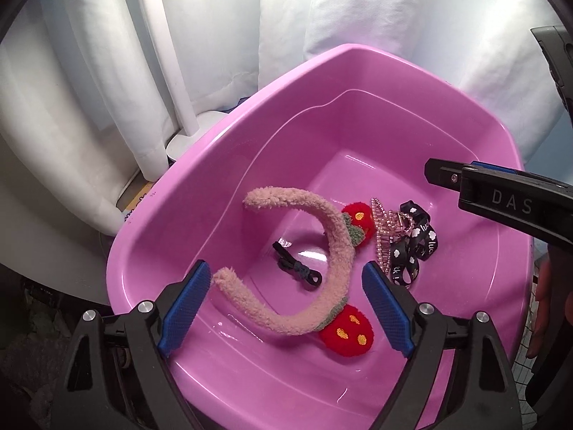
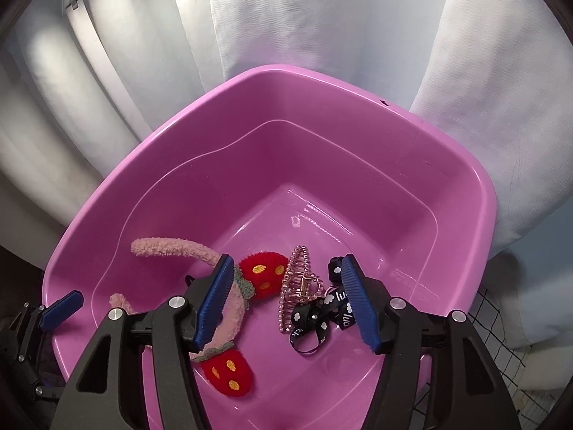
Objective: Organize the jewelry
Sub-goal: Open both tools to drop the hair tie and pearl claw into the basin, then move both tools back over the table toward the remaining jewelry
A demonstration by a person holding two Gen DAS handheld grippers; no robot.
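**Two open grippers over a pink tub of hair accessories**

While both cameras look down into the glossy pink plastic tub (image 1: 476, 136), each shows something the other does not. Only the left wrist view shows the small black knotted cord clip (image 1: 299, 267) on the tub floor, inside the curve of the fluffy pink headband with red strawberry pompoms (image 1: 322, 222). The left gripper (image 1: 284, 299) hangs above the tub's near side with jaws wide apart, gripping nothing. The right gripper (image 2: 283, 301) also stands open and empty above the tub floor; between its blue pads lie the pink beaded claw clip (image 2: 297, 286) and the black ribbon printed with white clouds (image 2: 322, 308), touching each other, toward the tub's right side. In the right wrist view, the right gripper's finger hides part of the headband. White curtain fabric (image 2: 322, 18) hangs behind the tub.
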